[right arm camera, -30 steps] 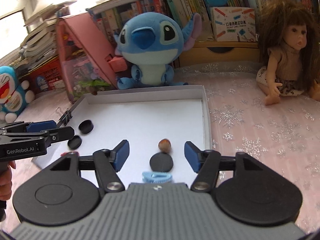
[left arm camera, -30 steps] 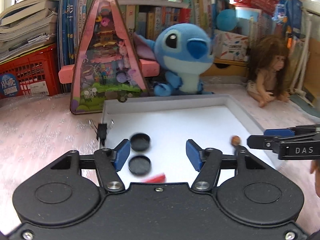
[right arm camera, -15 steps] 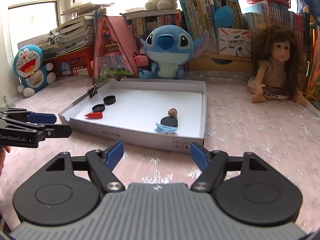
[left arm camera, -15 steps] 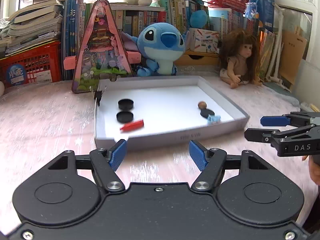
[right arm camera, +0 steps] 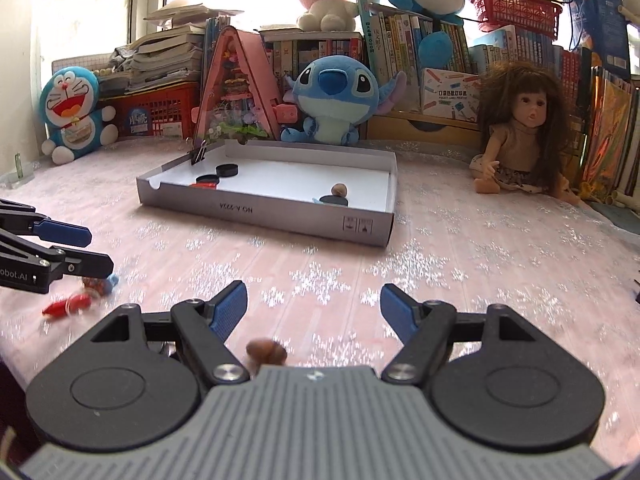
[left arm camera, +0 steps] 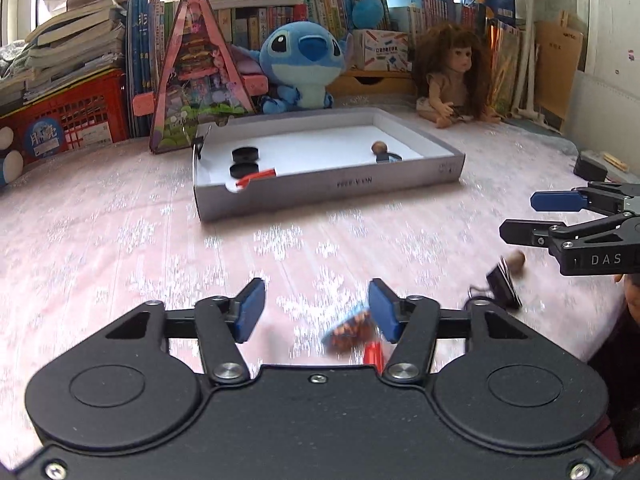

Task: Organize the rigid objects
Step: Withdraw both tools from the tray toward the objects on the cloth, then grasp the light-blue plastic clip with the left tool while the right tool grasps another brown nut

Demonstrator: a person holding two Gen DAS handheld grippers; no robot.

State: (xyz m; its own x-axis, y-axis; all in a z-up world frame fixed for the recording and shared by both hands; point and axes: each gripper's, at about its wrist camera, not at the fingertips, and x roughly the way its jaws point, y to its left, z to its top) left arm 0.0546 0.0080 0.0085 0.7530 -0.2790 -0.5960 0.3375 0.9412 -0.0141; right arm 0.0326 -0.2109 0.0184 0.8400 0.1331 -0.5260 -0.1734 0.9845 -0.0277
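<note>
Left gripper [left arm camera: 316,312]: released, jaws wide, nothing between; low centre of frame. Just beyond its right finger: one blurred blue-brown item [left arm camera: 350,330], one red piece [left arm camera: 373,354].

Right gripper [right arm camera: 313,312]: released, empty; low centre. One brown nut [right arm camera: 266,351] on bench [right arm camera: 460,248] just ahead of gripper body.

One black binder clip [left arm camera: 502,286], blurred, lower right.

Mid-frame: one white tray [right arm camera: 264,210]. Inside: two black discs [left arm camera: 245,155], left side; one red piece [left arm camera: 256,176]; one nut [left arm camera: 378,147]; third black disc [right arm camera: 334,199] beside nut.

Far, upper frame: one blue plush [right arm camera: 334,98], one doll [right arm camera: 520,128].
</note>
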